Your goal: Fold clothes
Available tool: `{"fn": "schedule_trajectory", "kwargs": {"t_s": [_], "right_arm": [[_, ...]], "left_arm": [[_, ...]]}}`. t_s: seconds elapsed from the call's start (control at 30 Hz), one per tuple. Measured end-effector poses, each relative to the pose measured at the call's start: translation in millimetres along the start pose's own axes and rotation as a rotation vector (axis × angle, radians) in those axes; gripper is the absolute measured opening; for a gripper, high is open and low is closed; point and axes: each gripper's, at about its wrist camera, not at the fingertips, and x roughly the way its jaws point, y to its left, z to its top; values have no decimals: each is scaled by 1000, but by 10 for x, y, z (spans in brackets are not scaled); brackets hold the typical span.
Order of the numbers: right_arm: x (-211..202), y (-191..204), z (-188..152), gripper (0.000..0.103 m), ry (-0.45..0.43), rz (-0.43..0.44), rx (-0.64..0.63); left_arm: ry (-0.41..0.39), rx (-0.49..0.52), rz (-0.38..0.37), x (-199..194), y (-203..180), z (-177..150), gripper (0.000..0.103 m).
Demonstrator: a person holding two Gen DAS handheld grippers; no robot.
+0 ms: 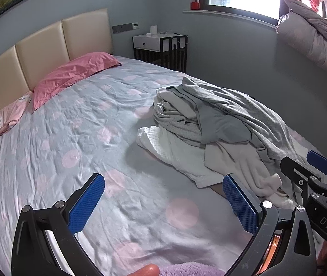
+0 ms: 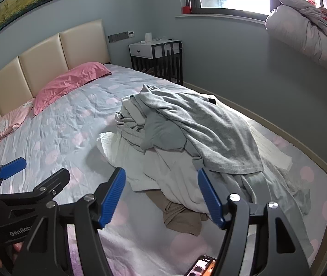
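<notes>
A loose pile of clothes (image 1: 214, 124) lies on the right half of the bed (image 1: 76, 133): a grey ribbed top (image 2: 205, 128) over white garments (image 2: 163, 170), with a brown piece (image 2: 182, 216) at its near edge. My left gripper (image 1: 163, 202) is open and empty, above the bedsheet just left of the pile. My right gripper (image 2: 161, 197) is open and empty, hovering over the pile's near edge. Each gripper shows at the side of the other's view, the right one (image 1: 310, 168) and the left one (image 2: 32, 172).
Two pink pillows (image 1: 71, 78) lie at the cream headboard (image 1: 39, 46). A black-and-white nightstand (image 1: 161, 48) stands beyond the bed. A bundled duvet (image 1: 313, 39) hangs by the window. A purple fluffy cloth (image 1: 191, 270) and a phone (image 2: 202, 265) are at the near edge.
</notes>
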Motion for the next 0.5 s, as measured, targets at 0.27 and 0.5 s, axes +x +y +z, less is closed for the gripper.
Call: {"fn": "schedule_trajectory", "kwargs": {"t_s": [0.27,0.5], "right_arm": [[-19,9,-23,65,-6,5,3],[-9,-8,-59,65,7,15,10]], "left_arm": [[8,6,15,-16,-17,-4,103],[-5,19,26,-40,-23,-52,103]]}}
